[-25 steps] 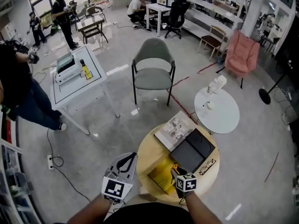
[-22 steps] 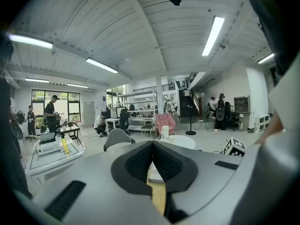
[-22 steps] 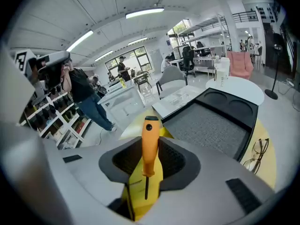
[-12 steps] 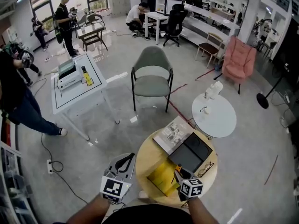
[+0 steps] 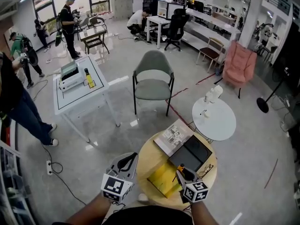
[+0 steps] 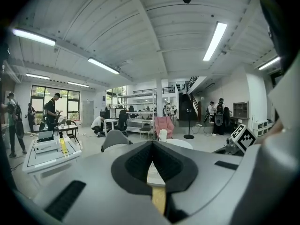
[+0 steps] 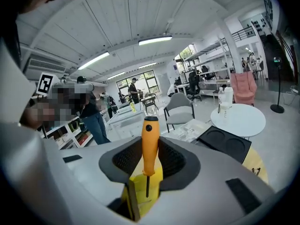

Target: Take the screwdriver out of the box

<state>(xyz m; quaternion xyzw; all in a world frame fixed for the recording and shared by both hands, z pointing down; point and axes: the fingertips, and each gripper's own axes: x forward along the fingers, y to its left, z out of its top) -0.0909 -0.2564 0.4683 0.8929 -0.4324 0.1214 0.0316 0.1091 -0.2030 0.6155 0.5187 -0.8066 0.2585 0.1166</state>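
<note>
My right gripper [image 5: 181, 172] clamps the orange screwdriver [image 7: 150, 139] by its handle, upright, seemingly clear above the yellow box [image 5: 164, 178] on the near round table [image 5: 146, 161]. Removal looks essentially done. My left gripper [image 6: 151, 146], off to the left, has its jaws together and empty.

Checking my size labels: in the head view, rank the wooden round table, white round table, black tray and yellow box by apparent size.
1. wooden round table, also nearest the camera
2. white round table
3. black tray and yellow box: look about alike, left unranked
</note>
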